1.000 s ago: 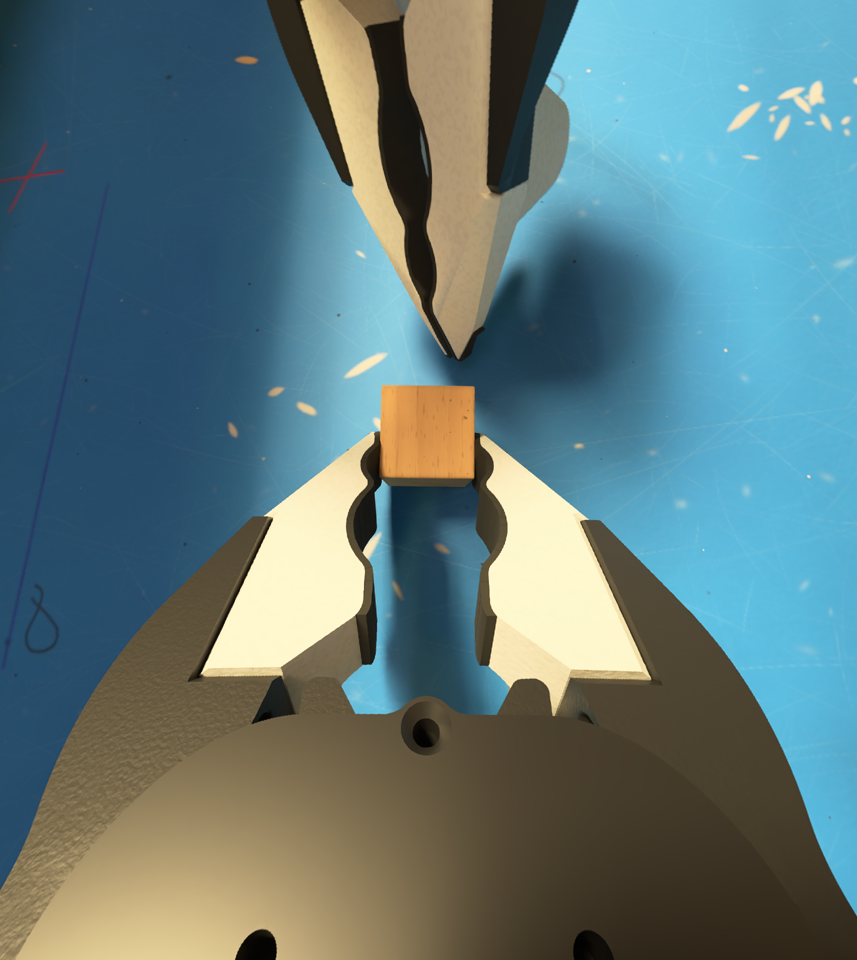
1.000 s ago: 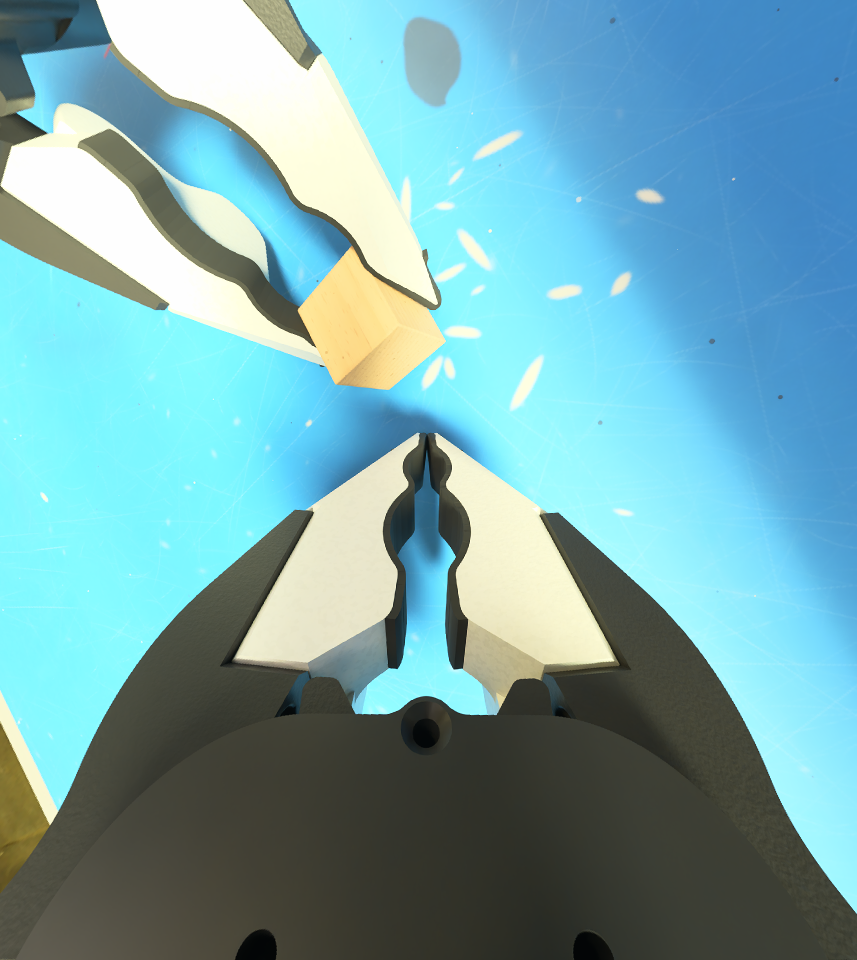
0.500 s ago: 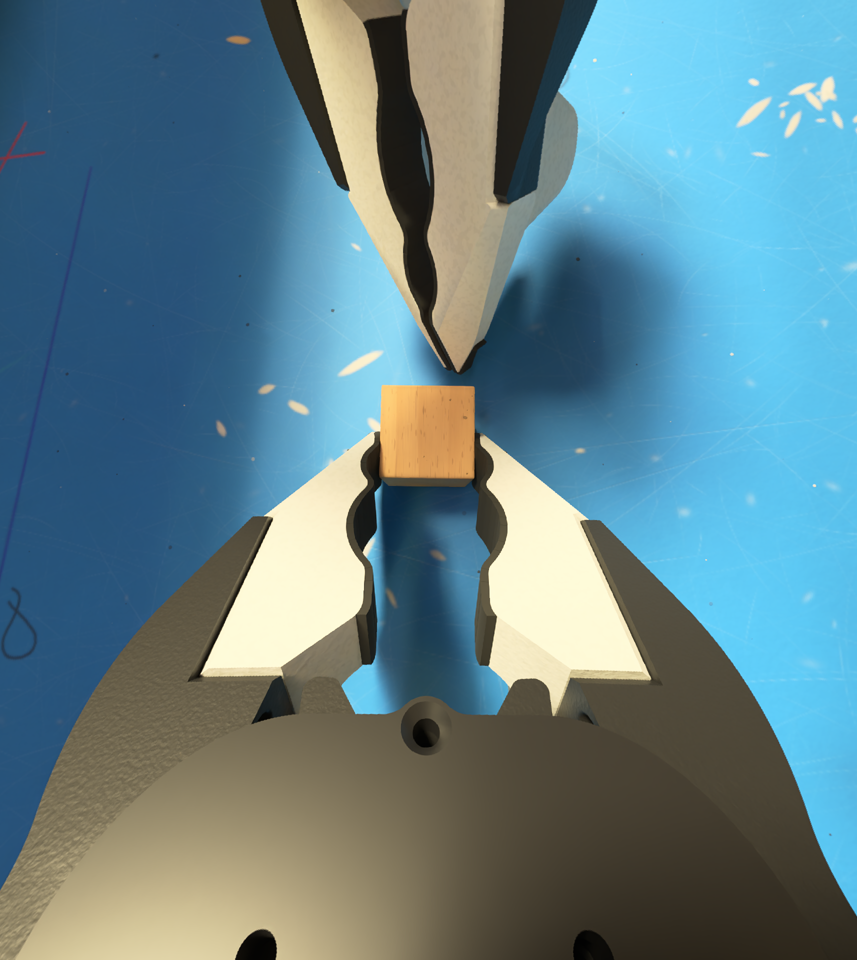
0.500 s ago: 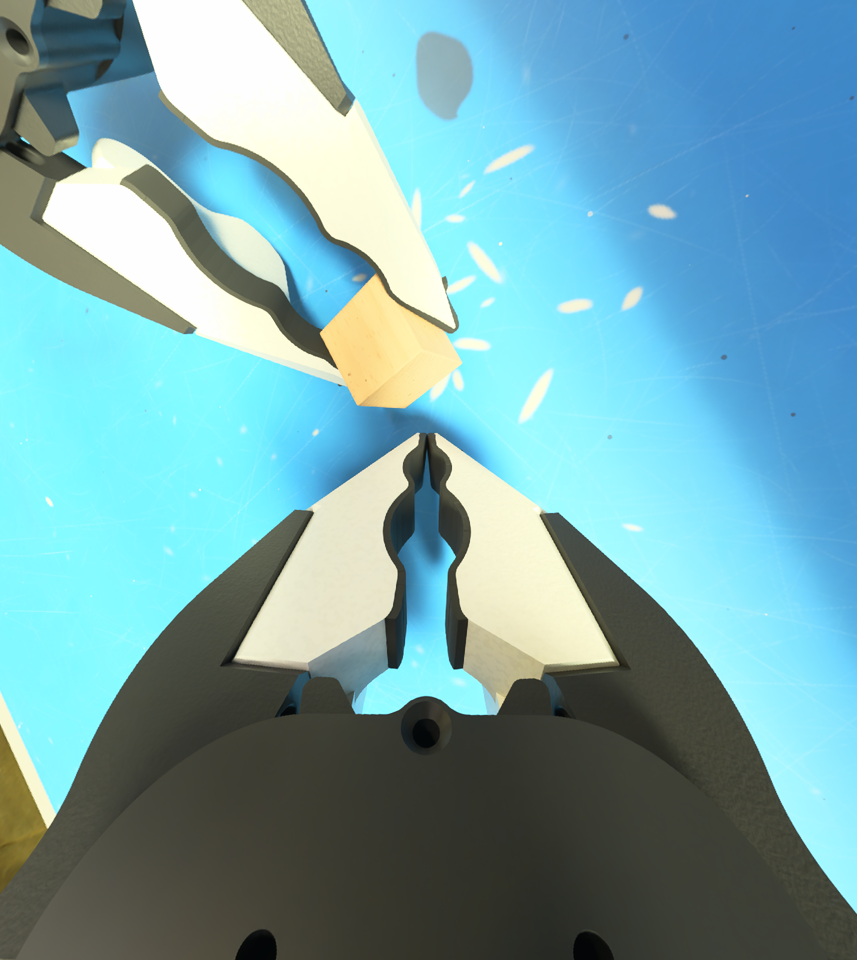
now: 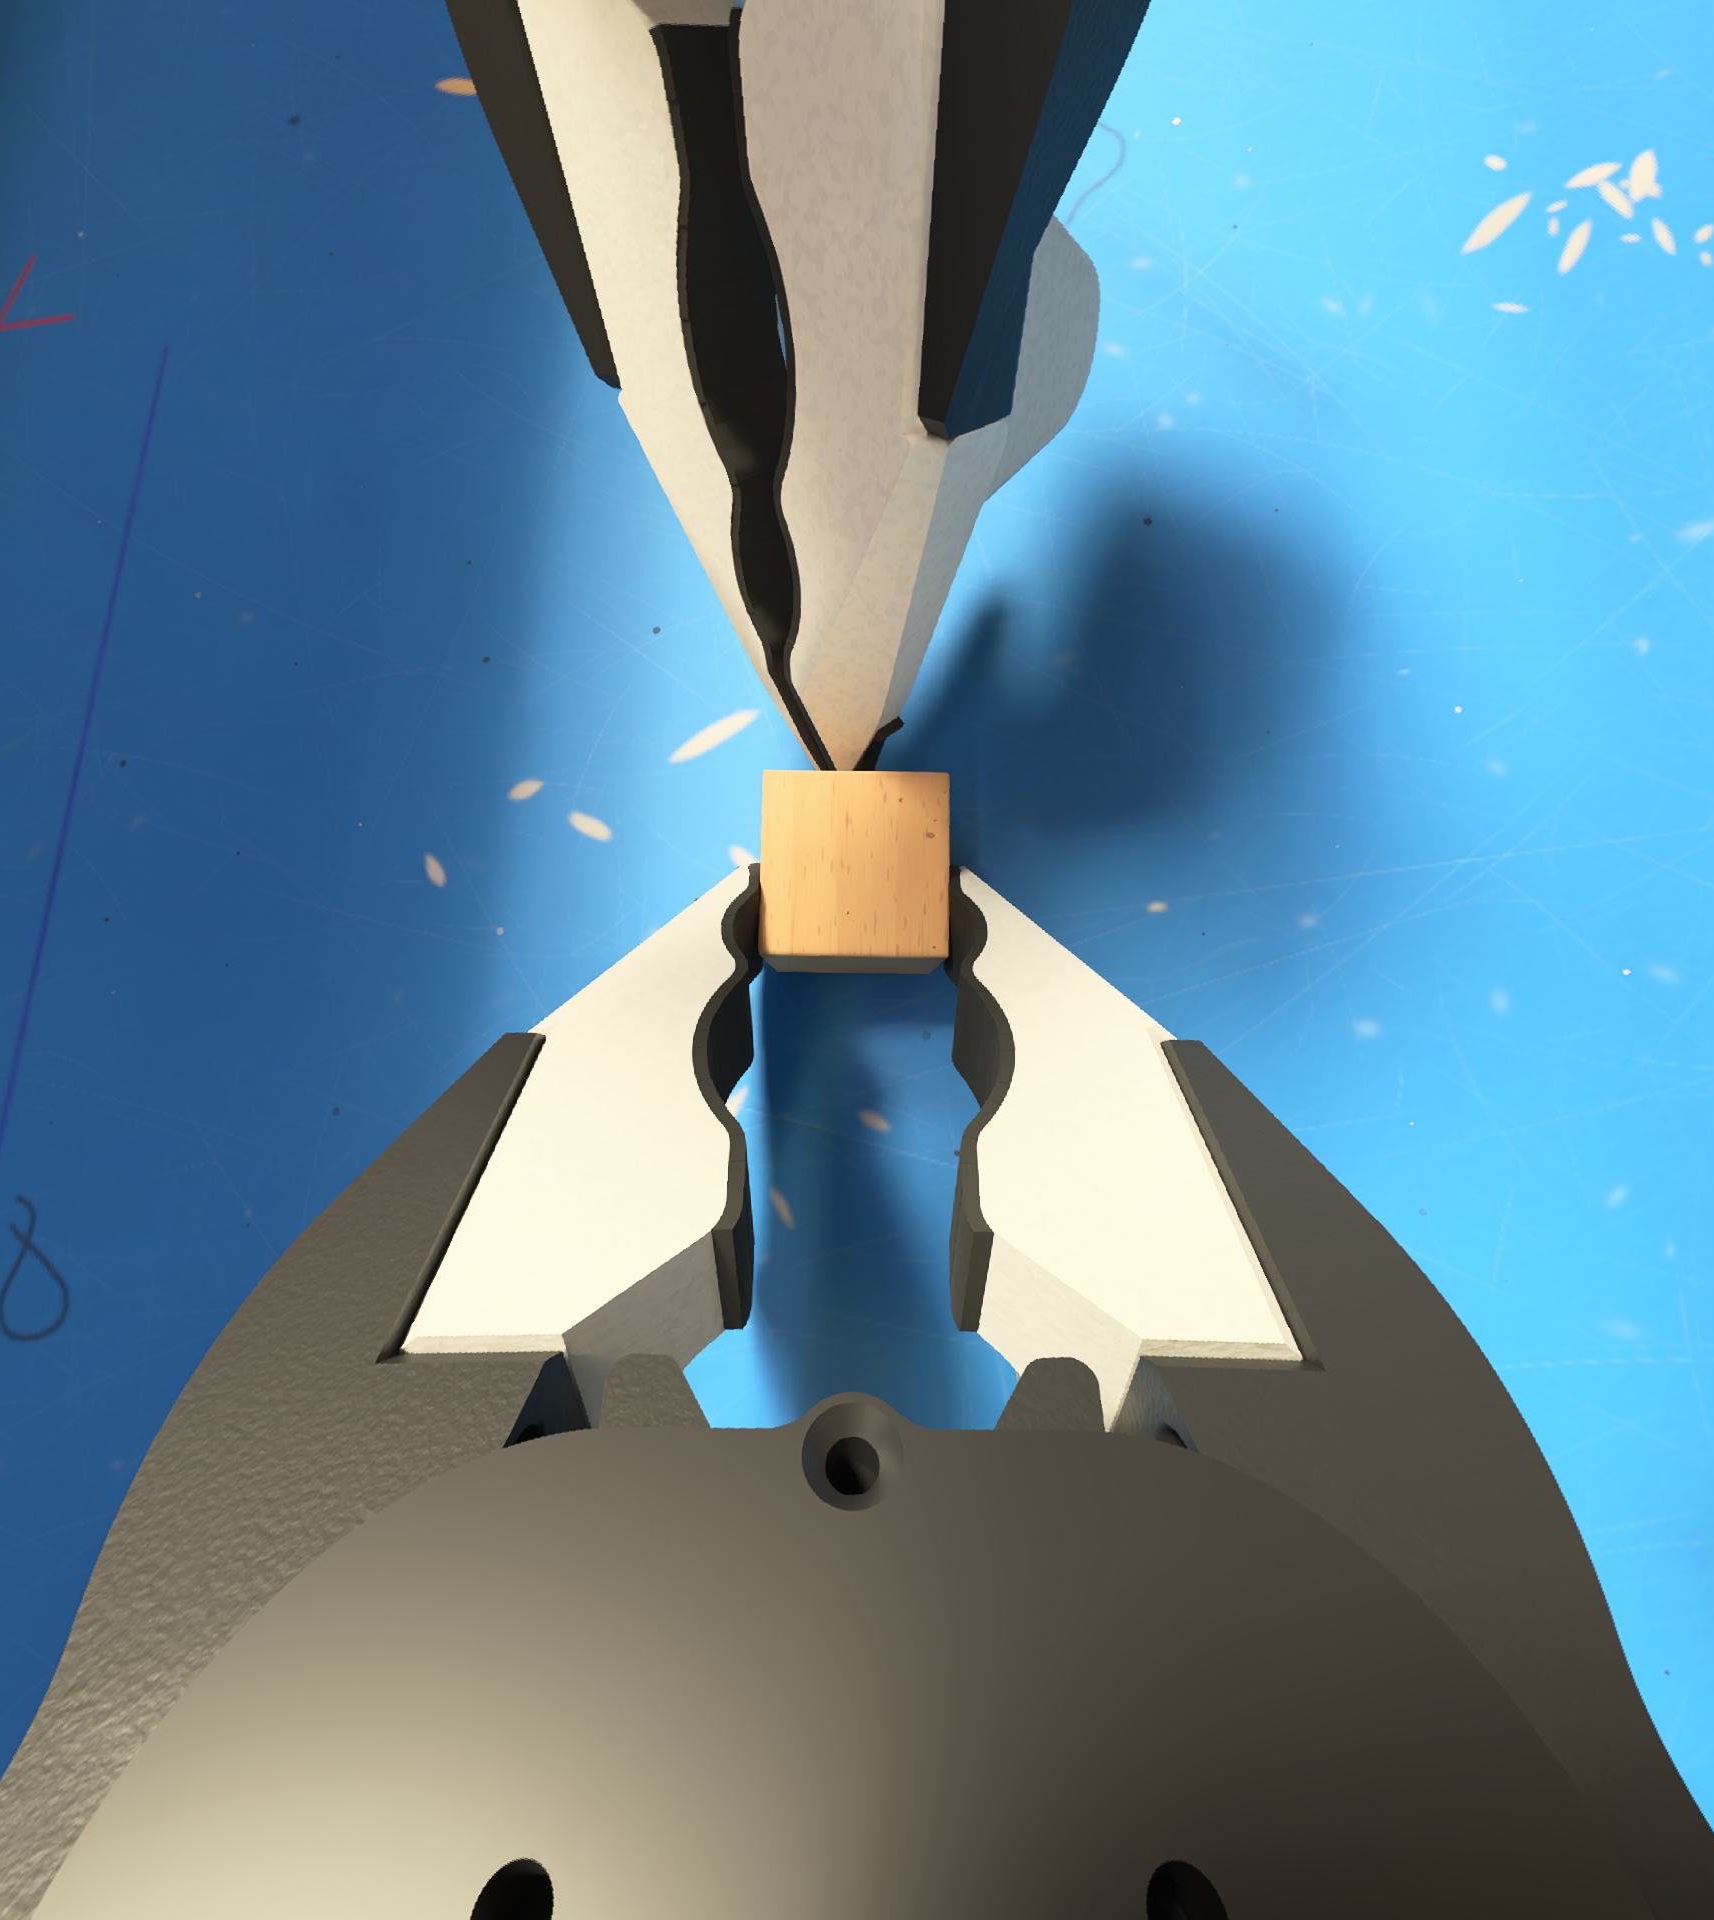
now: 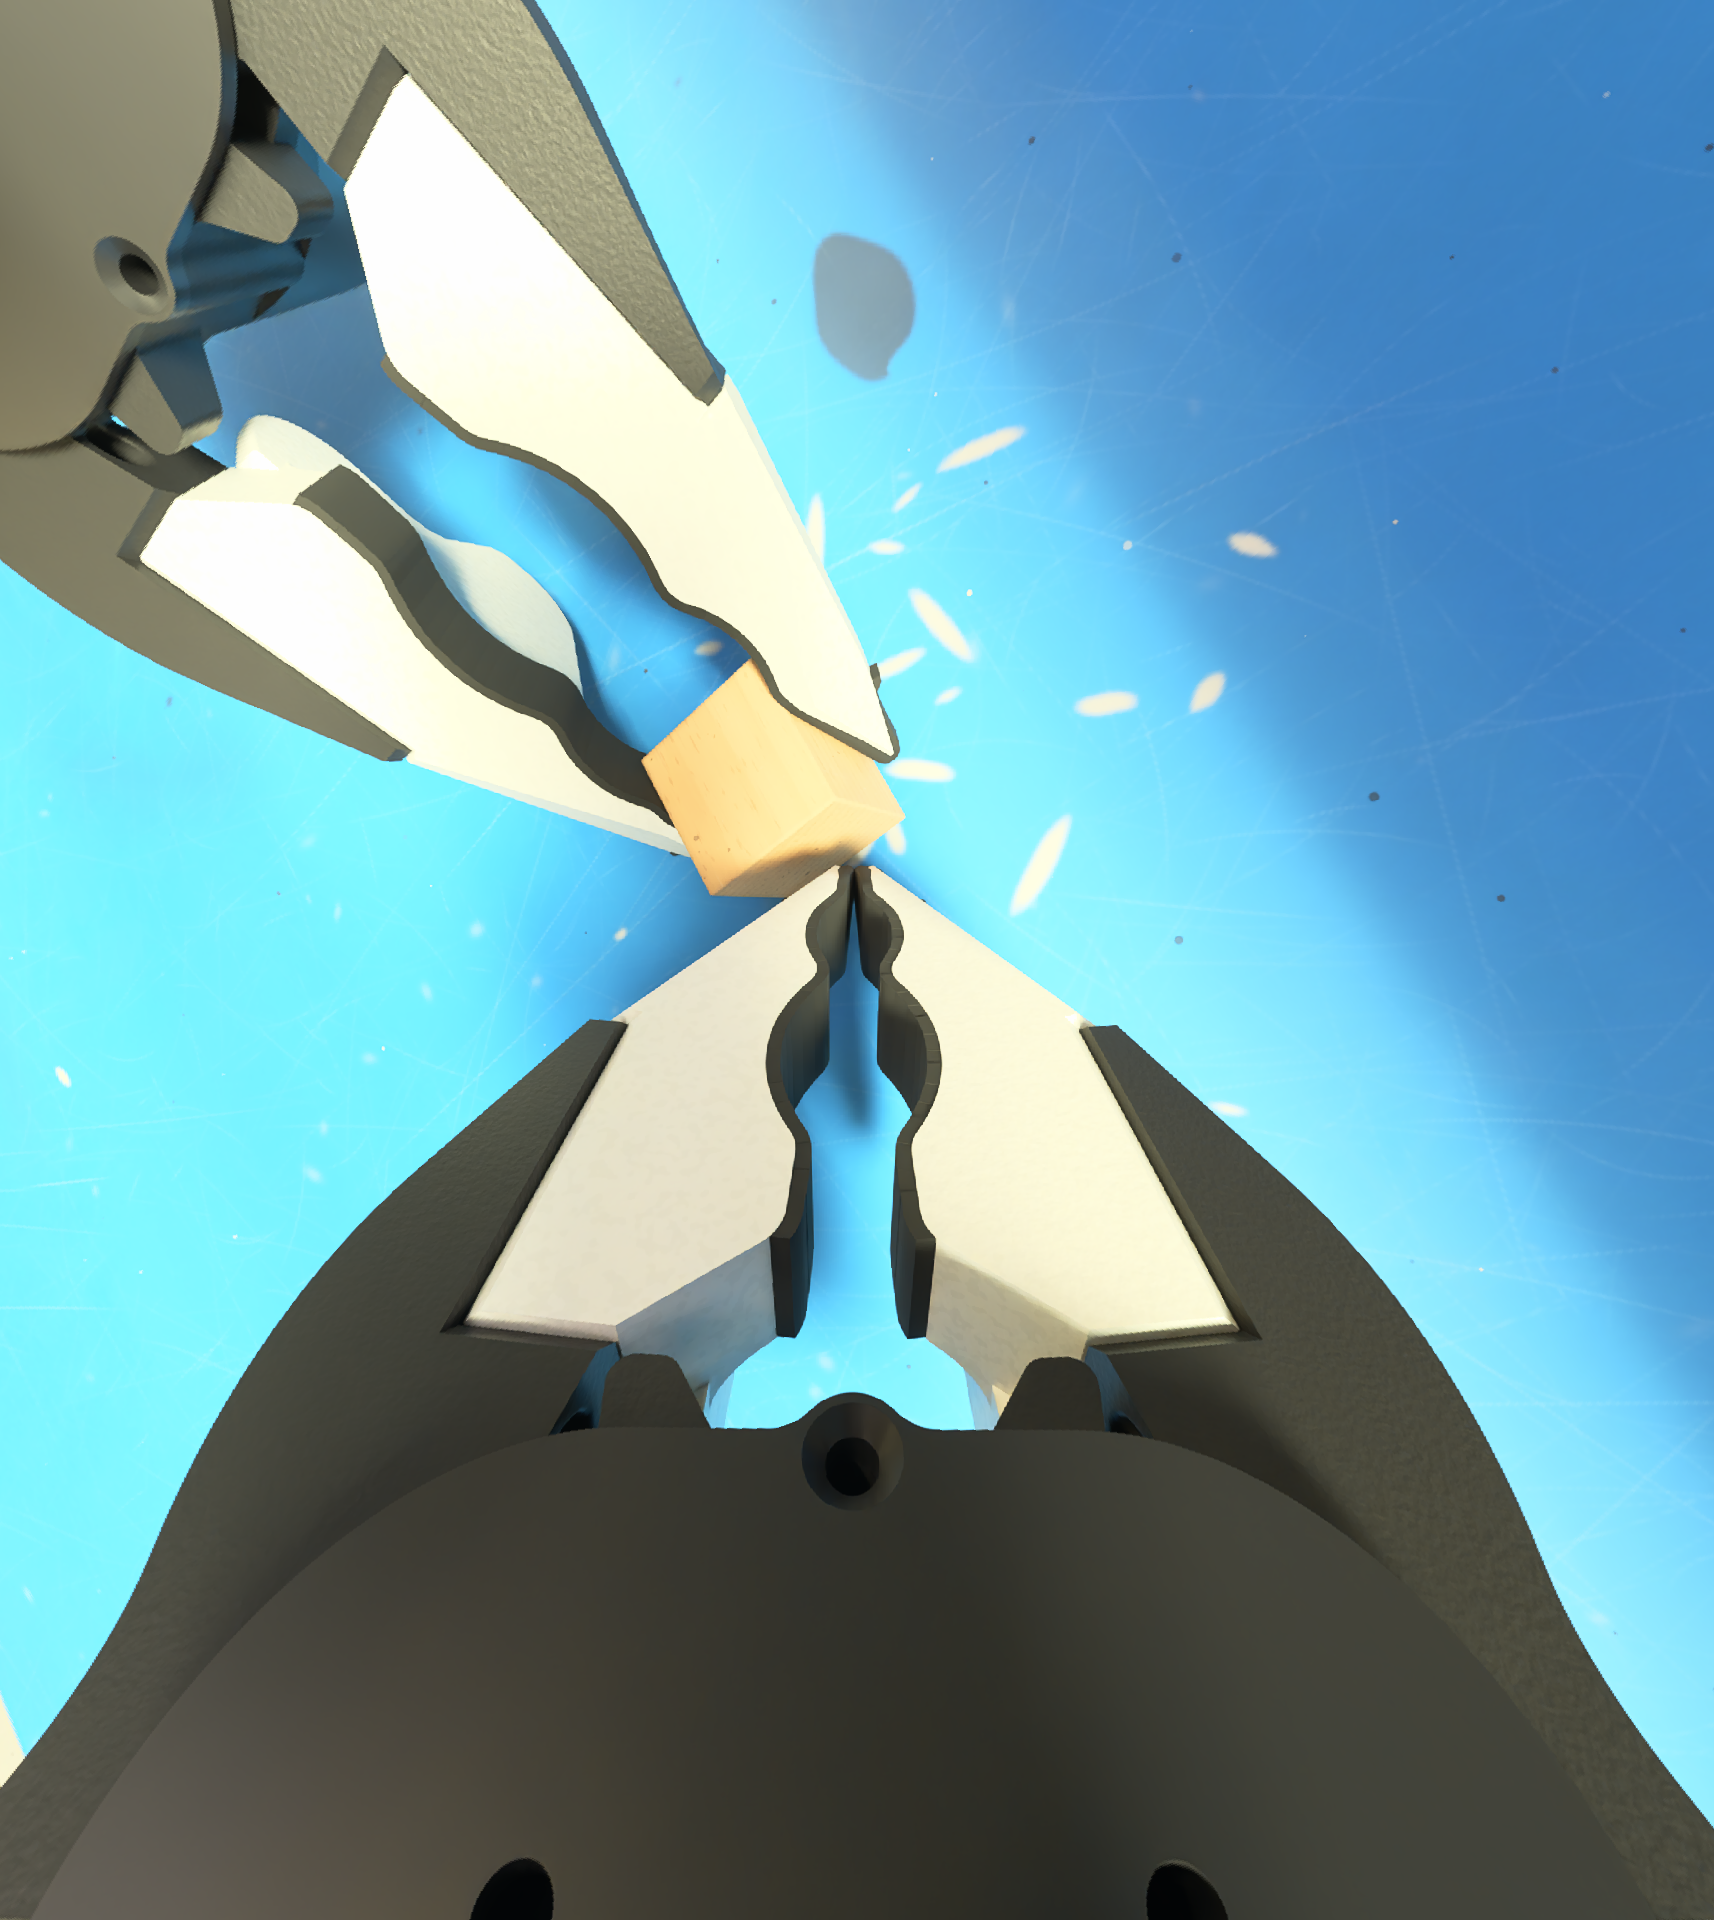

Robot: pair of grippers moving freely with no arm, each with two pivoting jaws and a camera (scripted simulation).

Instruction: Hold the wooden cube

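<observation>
Wooden cube point(image 5: 853, 862) clamped between the fingertips of the left gripper point(image 5: 853, 914), white fingers point(image 5: 624, 1091) pressed flat on two opposite faces, lifted clear above the scratched blue table point(image 5: 1455, 831) speckled with pale flecks point(image 5: 1601, 208). Right gripper point(image 6: 853, 883) closed down to a hairline gap with nothing between its fingers, tips right at the near lower corner of the cube point(image 6: 770, 800), seemingly touching it. Seen from the left wrist view, right gripper point(image 5: 837, 753) pointed straight down at the cube's far edge, shadow cast on the table beside it
</observation>
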